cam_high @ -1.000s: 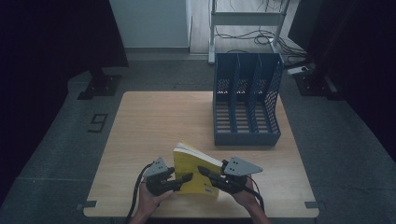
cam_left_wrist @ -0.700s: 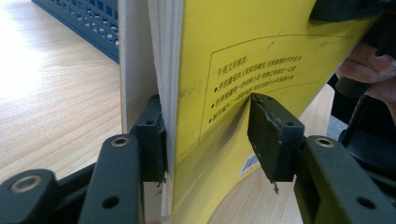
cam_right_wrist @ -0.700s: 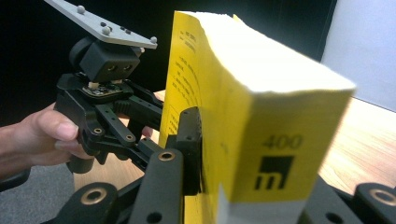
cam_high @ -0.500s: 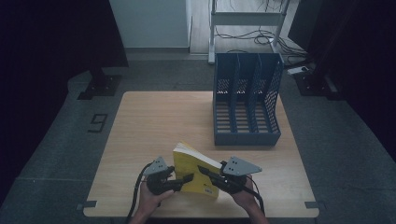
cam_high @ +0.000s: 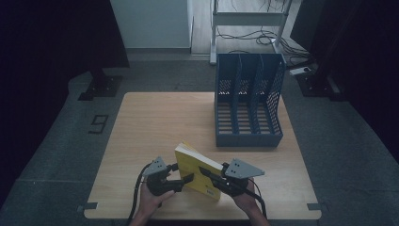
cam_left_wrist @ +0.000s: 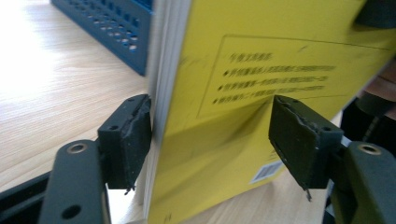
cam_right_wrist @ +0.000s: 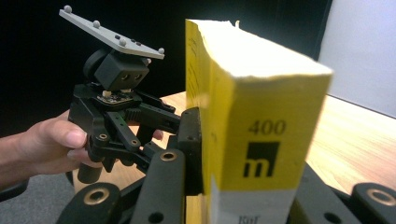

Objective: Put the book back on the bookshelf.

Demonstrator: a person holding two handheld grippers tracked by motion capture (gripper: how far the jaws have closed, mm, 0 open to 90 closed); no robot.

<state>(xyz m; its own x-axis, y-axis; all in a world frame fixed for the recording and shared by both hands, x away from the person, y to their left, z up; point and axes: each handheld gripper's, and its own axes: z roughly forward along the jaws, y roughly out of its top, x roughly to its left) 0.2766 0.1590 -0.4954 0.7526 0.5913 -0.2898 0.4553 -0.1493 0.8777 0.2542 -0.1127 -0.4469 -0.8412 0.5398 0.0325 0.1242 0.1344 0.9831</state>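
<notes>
A thick yellow paperback book (cam_high: 188, 157) stands tilted on its lower edge near the table's front edge. My right gripper (cam_high: 210, 175) is shut on it; in the right gripper view (cam_right_wrist: 252, 186) one pad (cam_right_wrist: 190, 149) presses flat on the cover beside the spine (cam_right_wrist: 261, 126). My left gripper (cam_high: 185, 179) comes in from the left, and its jaws have just been opening with the book (cam_left_wrist: 261, 70) between them. In the left gripper view (cam_left_wrist: 212, 140) one pad (cam_left_wrist: 128, 140) sits at the page edge, while the other pad (cam_left_wrist: 301, 135) stands clear of the cover.
A blue three-slot file rack (cam_high: 248, 108) stands upright at the back right of the wooden table (cam_high: 155, 122), slots facing the front. The person's hands reach in over the front edge. Dark floor surrounds the table.
Both hands and the book keep their place. The left gripper's jaws look slightly wider around the book than before.
</notes>
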